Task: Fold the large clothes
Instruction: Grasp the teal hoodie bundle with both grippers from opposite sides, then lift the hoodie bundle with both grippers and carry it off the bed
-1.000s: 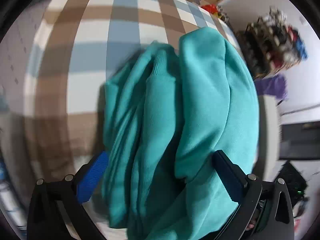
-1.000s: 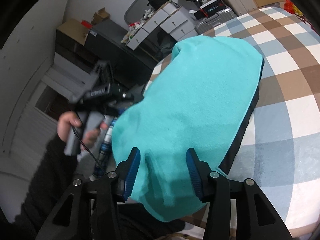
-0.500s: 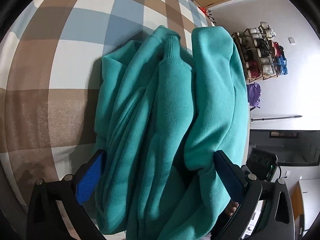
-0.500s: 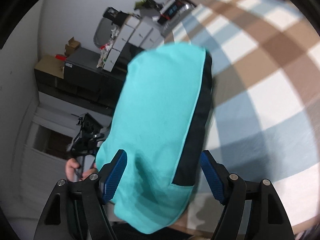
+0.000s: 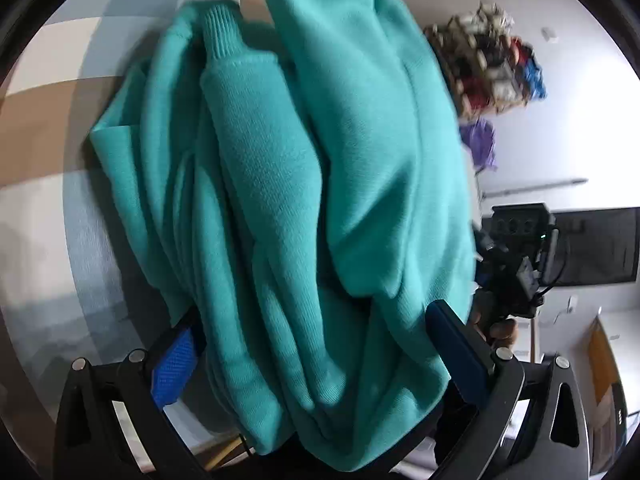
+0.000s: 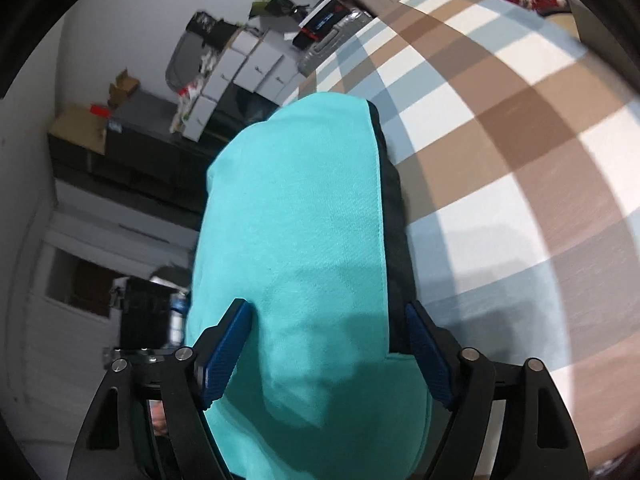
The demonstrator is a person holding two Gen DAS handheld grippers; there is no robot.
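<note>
Checked brown-and-white bedcover [image 6: 500, 128] carries my bunched teal fleece sweatshirt [image 5: 320, 208]. My right gripper [image 6: 328, 344], jaws just spread, straddles it unpressed; my left gripper [image 5: 308, 344] likewise stands apart. Folded roughly, tidying remains, I judge.

One teal sweatshirt [image 5: 320, 200], one checked cloth [image 6: 520, 140], two grippers.

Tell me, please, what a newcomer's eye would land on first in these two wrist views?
The bunched teal sweatshirt fills both views, a ribbed cuff near the top of the left view. It lies on a brown, blue and white checked cover. Each gripper's blue-padded fingers straddle the cloth, the right gripper having just opened.
</note>
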